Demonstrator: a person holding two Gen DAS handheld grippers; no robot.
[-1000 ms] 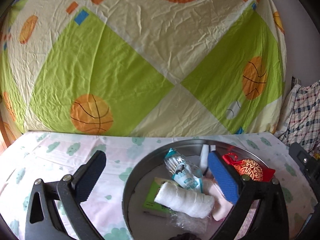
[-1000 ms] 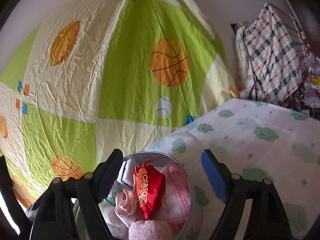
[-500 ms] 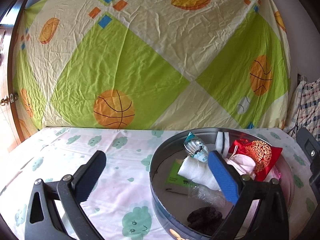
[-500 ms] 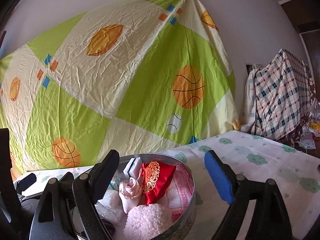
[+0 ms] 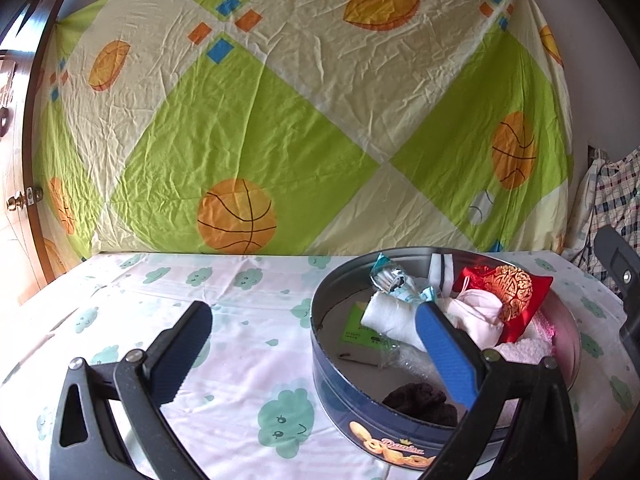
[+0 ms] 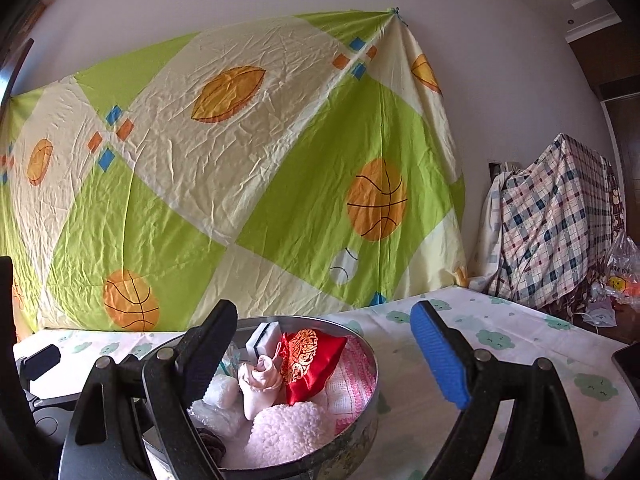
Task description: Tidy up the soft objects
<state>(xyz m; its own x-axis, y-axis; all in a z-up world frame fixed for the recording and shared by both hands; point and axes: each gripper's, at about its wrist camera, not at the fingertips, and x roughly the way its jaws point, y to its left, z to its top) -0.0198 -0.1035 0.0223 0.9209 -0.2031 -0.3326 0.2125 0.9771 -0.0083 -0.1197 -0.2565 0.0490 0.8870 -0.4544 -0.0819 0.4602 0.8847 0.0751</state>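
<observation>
Big wrinkled sheet with green and cream squares and orange balls hangs on the far wall, same sheet in the right wrist view. Table under a white cloth with green cloud prints fills the near ground. Plaid cloth draped over something at far right. Round blue tin sits on the table, right side of the left wrist view, near-left in the right wrist view; soft things are piled inside it. Left gripper has fingers wide apart, holding nothing, its blue finger in front of the tin, black finger over bare cloth to the left. Right gripper also spread wide and empty, its black finger in front of the tin's left part, blue finger over the table to the right. In the tin: red pouch with gold pattern at far right, white rolled cloth in the middle, fluffy white piece near, pale pink bundle just left of the pouch, green packet under the roll, dark fuzzy piece by the near wall, small teal wrapper at the far rim.
</observation>
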